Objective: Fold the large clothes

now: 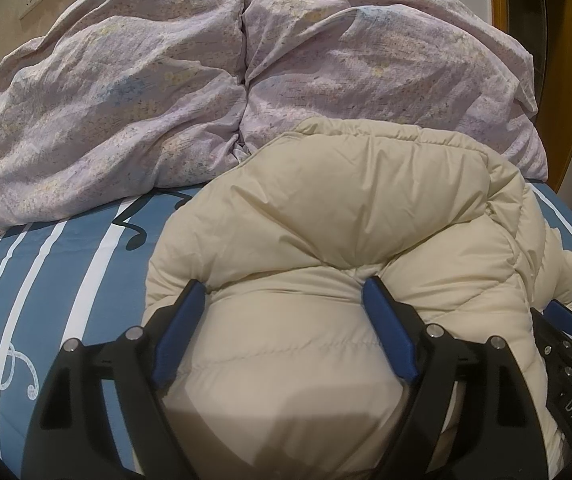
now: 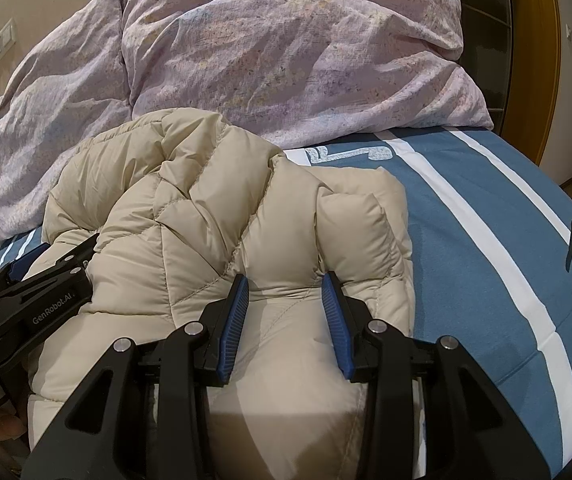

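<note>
On the bed point(image 1: 66, 264), a puffy cream coat point(image 1: 326, 240) is lying in a bunched heap, just in front of two purple pillows point(image 1: 126, 92). On the left, the left gripper point(image 1: 284, 290) is sitting wide around a fat fold of the coat, its blue pads touching it. On the right, the right gripper point(image 2: 286, 284) is squeezing a narrower fold of the coat.

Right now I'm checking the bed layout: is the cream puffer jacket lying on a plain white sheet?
No, the jacket lies on a blue sheet with white stripes.
</note>
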